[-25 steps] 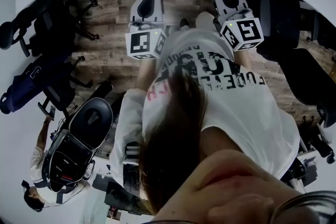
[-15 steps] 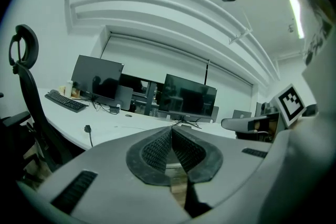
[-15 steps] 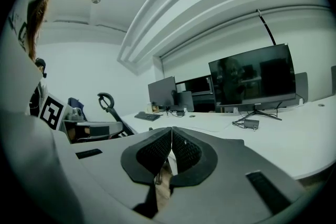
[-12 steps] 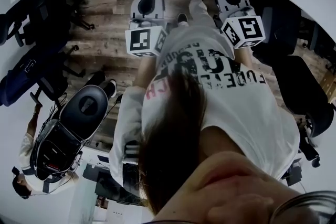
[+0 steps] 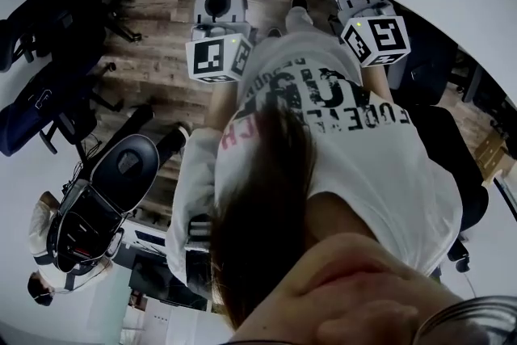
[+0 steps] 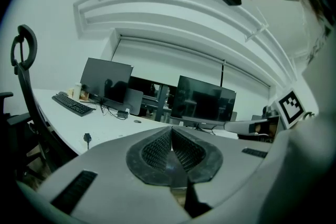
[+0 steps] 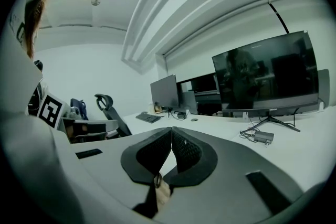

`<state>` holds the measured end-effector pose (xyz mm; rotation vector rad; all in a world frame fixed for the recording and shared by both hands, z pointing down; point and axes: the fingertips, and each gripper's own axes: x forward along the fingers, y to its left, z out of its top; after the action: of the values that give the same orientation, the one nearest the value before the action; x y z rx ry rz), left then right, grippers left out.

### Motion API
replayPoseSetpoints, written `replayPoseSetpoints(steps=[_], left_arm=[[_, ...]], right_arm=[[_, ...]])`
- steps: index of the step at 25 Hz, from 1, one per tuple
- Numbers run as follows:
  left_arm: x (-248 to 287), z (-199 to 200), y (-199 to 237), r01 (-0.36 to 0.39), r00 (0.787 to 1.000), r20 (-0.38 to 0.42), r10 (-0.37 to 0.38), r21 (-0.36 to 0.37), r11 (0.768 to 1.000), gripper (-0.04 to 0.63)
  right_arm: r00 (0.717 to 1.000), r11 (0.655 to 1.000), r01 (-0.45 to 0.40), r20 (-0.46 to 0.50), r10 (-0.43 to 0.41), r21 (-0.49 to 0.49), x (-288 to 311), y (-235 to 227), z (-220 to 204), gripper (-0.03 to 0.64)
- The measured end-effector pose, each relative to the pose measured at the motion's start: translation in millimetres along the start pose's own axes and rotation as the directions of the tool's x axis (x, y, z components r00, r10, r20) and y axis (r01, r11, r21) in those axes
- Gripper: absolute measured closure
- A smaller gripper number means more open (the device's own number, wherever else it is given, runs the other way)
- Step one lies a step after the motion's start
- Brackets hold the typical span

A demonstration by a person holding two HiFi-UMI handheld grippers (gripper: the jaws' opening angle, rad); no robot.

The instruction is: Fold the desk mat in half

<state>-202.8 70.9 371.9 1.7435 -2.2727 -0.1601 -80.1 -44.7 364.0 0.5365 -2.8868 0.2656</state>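
Desk mat was not seen in any view; where it lay could not be told. Left gripper (image 6: 170,132) was pressed together, nothing between the jaws. Right gripper (image 7: 171,132) was likewise closed and empty. Both were held out in front of the person, above wood floor (image 5: 161,52), with a white desk (image 6: 110,126) and monitors (image 6: 203,102) ahead. Risks, as judged: closed jaws would shove or ruck the mat's edge unless spread first, and the cables (image 7: 251,132) by one monitor could snag.

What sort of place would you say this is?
Most likely an open-plan office: long white desks carry wide dark monitors and a black keyboard, with black swivel chairs on wood-plank flooring.
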Motion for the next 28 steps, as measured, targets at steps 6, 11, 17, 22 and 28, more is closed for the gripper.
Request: replayPoseSetpoints(steps=[6, 11, 17, 22, 28], left_arm=[[32, 7, -7, -0.027, 1.000, 0.002, 0.027, -0.010, 1.000, 0.592], [55, 4, -13, -0.060, 0.998, 0.003, 0.060, -0.034, 0.998, 0.592], [69, 4, -21, -0.080, 0.997, 0.012, 0.081, -0.039, 0.996, 0.592], [74, -4, -26, -0.081, 0.997, -0.019, 0.080, -0.042, 0.996, 0.592], [81, 3, -31, -0.066, 0.998, -0.021, 0.065, -0.026, 0.998, 0.592]], right_arm=[[1.000, 1.000, -0.027, -0.012, 0.027, 0.003, 18, -32, 9, 0.617], [0.999, 0.999, -0.032, -0.017, 0.032, -0.001, 23, -63, 10, 0.617], [0.999, 1.000, -0.028, -0.020, 0.028, -0.005, 22, -91, 10, 0.617], [1.000, 1.000, 0.011, -0.015, -0.010, 0.025, 16, -108, 6, 0.617], [0.999, 0.998, 0.046, -0.008, -0.045, 0.046, 9, -121, 6, 0.617]])
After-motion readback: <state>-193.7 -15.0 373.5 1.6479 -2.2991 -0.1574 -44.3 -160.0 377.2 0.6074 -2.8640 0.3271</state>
